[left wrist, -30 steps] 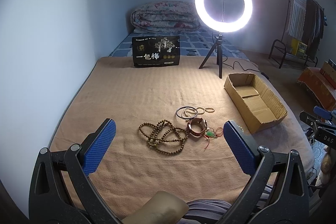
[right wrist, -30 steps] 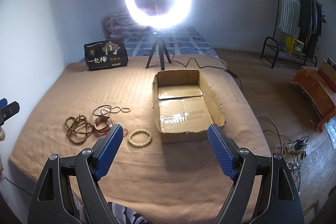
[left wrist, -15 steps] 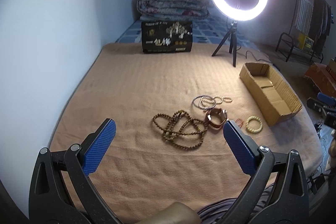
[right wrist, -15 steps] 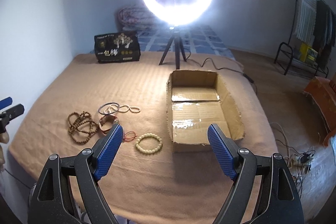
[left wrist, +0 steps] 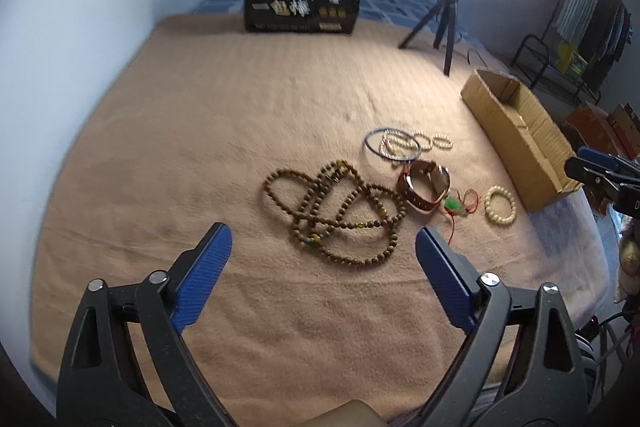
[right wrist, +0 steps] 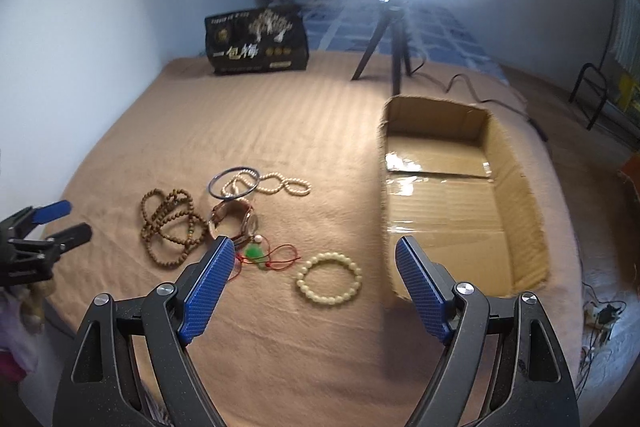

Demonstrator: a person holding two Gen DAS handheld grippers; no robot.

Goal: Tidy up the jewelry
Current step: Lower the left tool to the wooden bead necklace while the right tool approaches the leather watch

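Your left gripper [left wrist: 323, 247] is closing on nothing yet, the brown bead necklace [left wrist: 334, 213] just ahead on the blanket [left wrist: 200, 147]. Your right gripper [right wrist: 314, 261], spread wide and empty, frames the cream bead bracelet [right wrist: 329, 278]. Pinch one strand low; the cardboard box [right wrist: 520, 195] lies beyond.
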